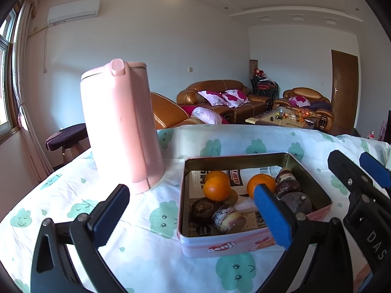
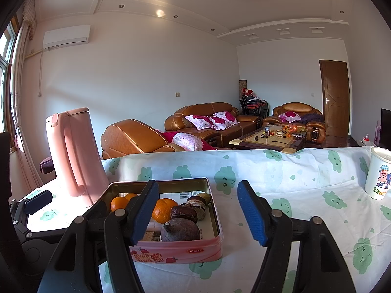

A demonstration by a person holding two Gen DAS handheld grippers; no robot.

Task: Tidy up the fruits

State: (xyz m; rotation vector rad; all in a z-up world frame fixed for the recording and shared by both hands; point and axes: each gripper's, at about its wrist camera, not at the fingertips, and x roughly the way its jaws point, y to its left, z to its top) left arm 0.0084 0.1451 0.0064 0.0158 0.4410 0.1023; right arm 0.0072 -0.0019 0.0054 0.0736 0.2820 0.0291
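Observation:
A pink tin box (image 1: 220, 245) (image 2: 180, 251) stands on the cloth-covered table. It holds oranges (image 1: 217, 188) (image 2: 163, 210) and several dark brown fruits (image 1: 288, 185) (image 2: 180, 229). My left gripper (image 1: 193, 217) is open and empty, above the tin's near left corner, its right finger over the tin. My right gripper (image 2: 199, 212) is open and empty, its left finger over the tin's middle and its right finger past the tin's right side. The right gripper also shows at the right edge of the left wrist view (image 1: 359, 171).
A tall pink kettle (image 1: 122, 127) (image 2: 73, 156) stands left of the tin. A white cartoon mug (image 2: 378, 173) stands at the table's right. The white cloth with green cloud prints (image 2: 305, 183) covers the table. Sofas and a coffee table lie beyond the far edge.

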